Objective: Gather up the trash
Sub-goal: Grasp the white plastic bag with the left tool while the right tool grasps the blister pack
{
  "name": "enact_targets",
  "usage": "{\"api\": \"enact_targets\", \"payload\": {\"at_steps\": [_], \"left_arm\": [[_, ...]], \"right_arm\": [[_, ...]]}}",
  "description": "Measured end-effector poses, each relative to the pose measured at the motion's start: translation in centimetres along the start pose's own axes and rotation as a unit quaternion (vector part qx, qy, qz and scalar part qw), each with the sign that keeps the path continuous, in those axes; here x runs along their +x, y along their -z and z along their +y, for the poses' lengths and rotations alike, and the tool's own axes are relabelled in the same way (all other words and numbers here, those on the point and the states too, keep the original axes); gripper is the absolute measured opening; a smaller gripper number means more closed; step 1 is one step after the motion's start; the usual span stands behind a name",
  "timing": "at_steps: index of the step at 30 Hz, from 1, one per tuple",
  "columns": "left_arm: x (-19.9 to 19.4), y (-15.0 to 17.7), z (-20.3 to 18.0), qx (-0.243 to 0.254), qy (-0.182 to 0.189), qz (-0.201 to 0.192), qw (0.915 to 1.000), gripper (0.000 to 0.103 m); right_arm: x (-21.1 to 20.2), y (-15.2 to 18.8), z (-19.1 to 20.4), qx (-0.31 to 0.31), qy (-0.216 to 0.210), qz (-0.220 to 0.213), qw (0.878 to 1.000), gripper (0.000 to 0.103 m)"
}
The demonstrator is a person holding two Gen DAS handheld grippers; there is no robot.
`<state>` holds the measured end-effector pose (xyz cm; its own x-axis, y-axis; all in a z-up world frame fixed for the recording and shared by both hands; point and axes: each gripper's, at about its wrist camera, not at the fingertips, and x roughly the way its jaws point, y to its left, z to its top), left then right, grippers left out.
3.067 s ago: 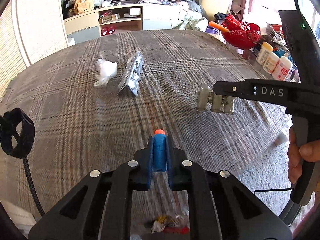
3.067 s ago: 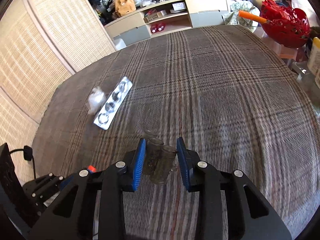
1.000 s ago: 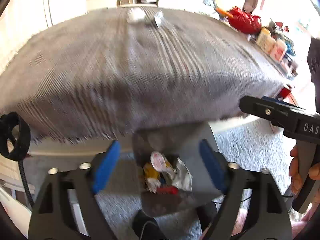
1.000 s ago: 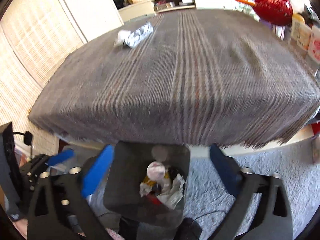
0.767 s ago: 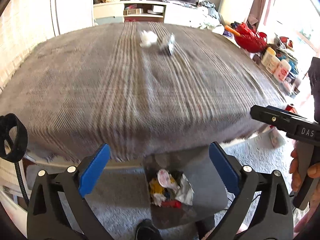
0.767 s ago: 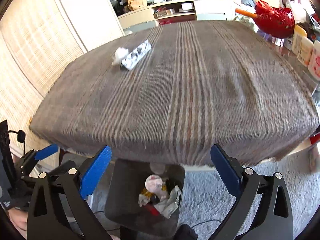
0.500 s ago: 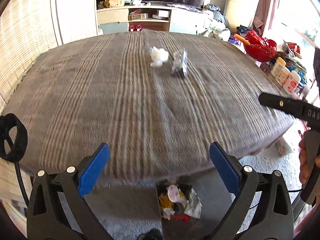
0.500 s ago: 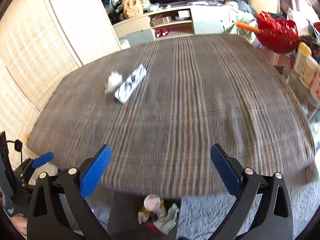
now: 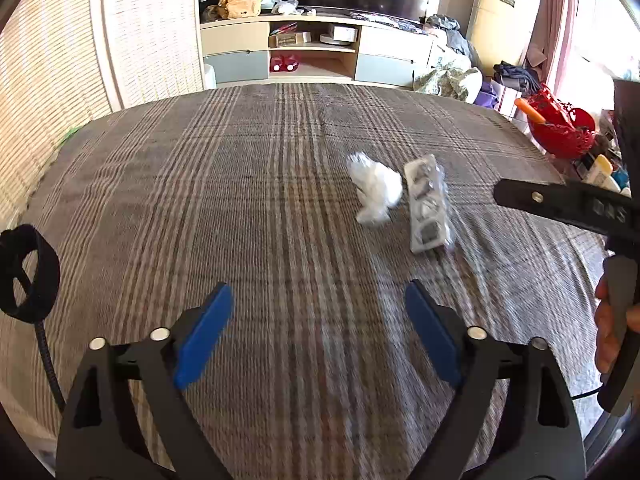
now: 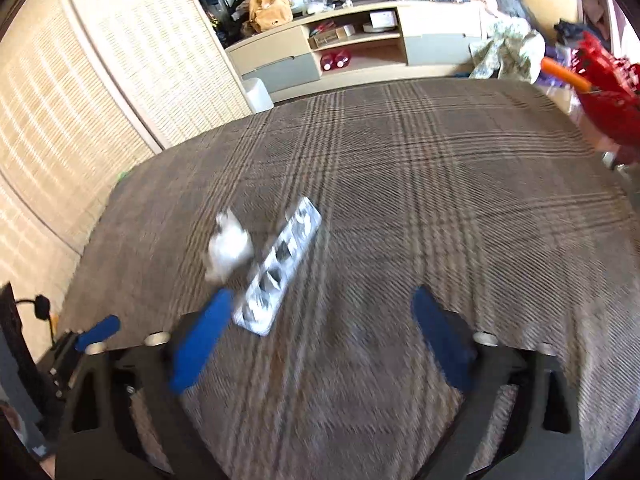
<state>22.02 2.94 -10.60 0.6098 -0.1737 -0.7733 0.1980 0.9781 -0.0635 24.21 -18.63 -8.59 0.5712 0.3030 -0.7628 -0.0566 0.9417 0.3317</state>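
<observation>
Two pieces of trash left on the plaid cloth (image 9: 240, 184), lying side by side near its middle: a crumpled white wad (image 9: 375, 188), soft and irregular, tissue or thin plastic by its look, and just right of it a flat blister strip (image 9: 428, 204), silvery, long and rectangular, with a row of raised pockets; whether the two touch is unclear through the blur. No bin in either view, so what is already collected cannot be judged. Left gripper (image 9: 318, 334) empty, blue pads set wide and closing, bare cloth between them, both pieces far ahead and to the right. Right gripper (image 10: 322, 336) likewise empty, wide and closing; in its view the strip's near end lies just beside the left pad (image 10: 200, 344). Cloth is coarse woven fabric, brown-grey checks, lying flat. Judgement: two pick-ups remain.
</observation>
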Motion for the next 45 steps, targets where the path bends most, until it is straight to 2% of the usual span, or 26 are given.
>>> {"api": "enact_targets", "payload": {"at_steps": [3,4,10,12,18,24,28,30,32,34,39,45], "left_arm": [[1.3,-0.6,0.1,0.005,0.000,0.005,1.0000,0.076],[1.8,-0.8,0.0,0.006,0.002,0.007,1.0000,0.076],[3.3,-1.5,-0.2,0.010,0.004,0.010,0.9999,0.076],[3.6,-1.7,-0.3,0.013,0.004,0.011,0.9999,0.076],[4.6,-2.4,-0.7,0.016,0.006,0.011,0.9998,0.076],[6.2,-4.1,-2.2,0.026,0.014,0.006,0.9996,0.075],[7.6,-4.9,-3.3,0.030,0.026,0.013,0.9991,0.060],[8.1,-4.9,-3.8,0.031,0.026,0.015,0.9991,0.057],[8.2,-5.1,-4.3,0.037,0.026,0.011,0.9989,0.037],[8.0,-5.2,-4.4,0.035,0.030,0.013,0.9988,0.023],[6.9,-4.8,-5.2,0.055,0.020,0.005,0.9983,0.019],[4.5,-3.7,-5.4,0.053,0.013,0.005,0.9985,0.018]], "right_arm": [[2.0,-1.1,0.7,0.008,-0.021,0.017,1.000,0.053],[2.4,-1.1,0.9,0.008,-0.024,0.021,0.999,0.052],[5.3,-1.2,2.2,0.002,-0.023,0.042,0.999,0.048],[6.2,-1.1,2.2,0.002,-0.021,0.051,0.998,0.042],[6.3,-1.8,1.7,-0.011,-0.023,0.039,0.999,0.036],[4.7,-3.4,-0.9,0.000,-0.019,0.016,1.000,0.034],[4.4,-3.8,-2.5,0.001,-0.005,0.015,1.000,0.033],[4.5,-3.6,-3.0,0.001,-0.002,0.019,1.000,0.033],[4.6,-3.3,-3.1,-0.002,-0.004,0.024,1.000,0.033],[4.5,-2.8,-3.0,-0.008,-0.004,0.024,1.000,0.033],[4.1,-2.0,-2.3,-0.017,-0.007,0.026,0.999,0.033],[1.5,-0.5,-1.8,-0.034,-0.009,0.018,0.999,0.030]]}}
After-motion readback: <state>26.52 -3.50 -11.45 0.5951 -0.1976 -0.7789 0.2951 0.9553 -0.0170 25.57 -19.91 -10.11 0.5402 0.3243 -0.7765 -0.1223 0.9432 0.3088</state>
